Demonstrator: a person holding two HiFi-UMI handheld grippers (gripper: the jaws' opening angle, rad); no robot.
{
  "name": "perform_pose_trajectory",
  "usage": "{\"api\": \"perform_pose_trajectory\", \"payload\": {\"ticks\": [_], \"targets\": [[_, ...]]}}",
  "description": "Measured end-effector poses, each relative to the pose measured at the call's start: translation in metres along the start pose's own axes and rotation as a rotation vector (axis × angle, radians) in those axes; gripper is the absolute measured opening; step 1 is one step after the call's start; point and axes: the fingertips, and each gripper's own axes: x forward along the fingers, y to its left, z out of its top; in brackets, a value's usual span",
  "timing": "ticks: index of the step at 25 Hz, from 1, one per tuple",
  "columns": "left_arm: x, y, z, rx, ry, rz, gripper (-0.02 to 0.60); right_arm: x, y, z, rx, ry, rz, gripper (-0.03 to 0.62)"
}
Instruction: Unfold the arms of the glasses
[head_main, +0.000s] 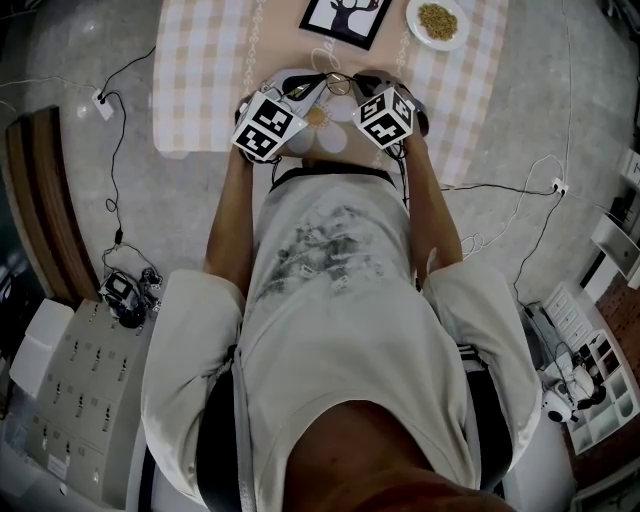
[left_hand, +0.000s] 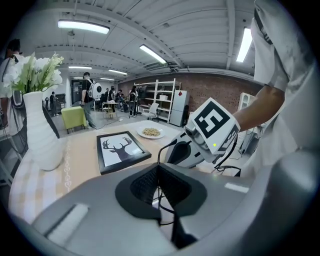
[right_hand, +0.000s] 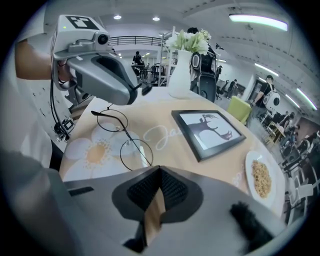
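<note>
The left gripper (left_hand: 158, 167) has its jaws pressed together on a thin black wire. This wire is one arm of the glasses (right_hand: 135, 154), and it passes between the pads and comes out above and below them. Just beside it, the right gripper (right_hand: 160, 170) is closed tight as well, and the rim of the nearer lens ends right at its tips. So the glasses are between the two grippers, at the near edge of the table.

Beyond both grippers lies a framed deer picture (right_hand: 209, 132). Farther out, on the right gripper's side, there is a white plate (right_hand: 260, 177) with some grainy food. A white vase (left_hand: 40, 135) with white flowers stands beyond the left gripper, on its outer side.

The tablecloth (head_main: 200, 60) is beige with a big flower print and checked borders. The room behind is a large hall with a brick wall, shelves, ceiling lights and some people far away.

The glasses have round lenses in a very thin dark metal frame.
</note>
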Motion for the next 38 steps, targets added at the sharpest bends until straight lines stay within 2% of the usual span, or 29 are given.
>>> {"api": "perform_pose_trajectory", "payload": {"ticks": [23,30,34,38], "targets": [[-0.041,-0.007,0.042,0.037,-0.129,0.005,0.006,-0.028,0.036,0.038,-0.058,-0.124,-0.003,0.017],[-0.054,-0.005,0.052,0.05,-0.155,0.021,0.008,-0.06,0.041,0.077,-0.099,-0.256,-0.046,0.018],[-0.058,-0.004,0.061,0.065,-0.17,0.034,0.008,-0.084,0.046,0.103,-0.096,-0.38,-0.042,0.018],[-0.062,-0.002,0.071,0.087,-0.187,0.047,0.008,-0.104,0.053,0.12,-0.116,-0.459,-0.038,0.018]]}}
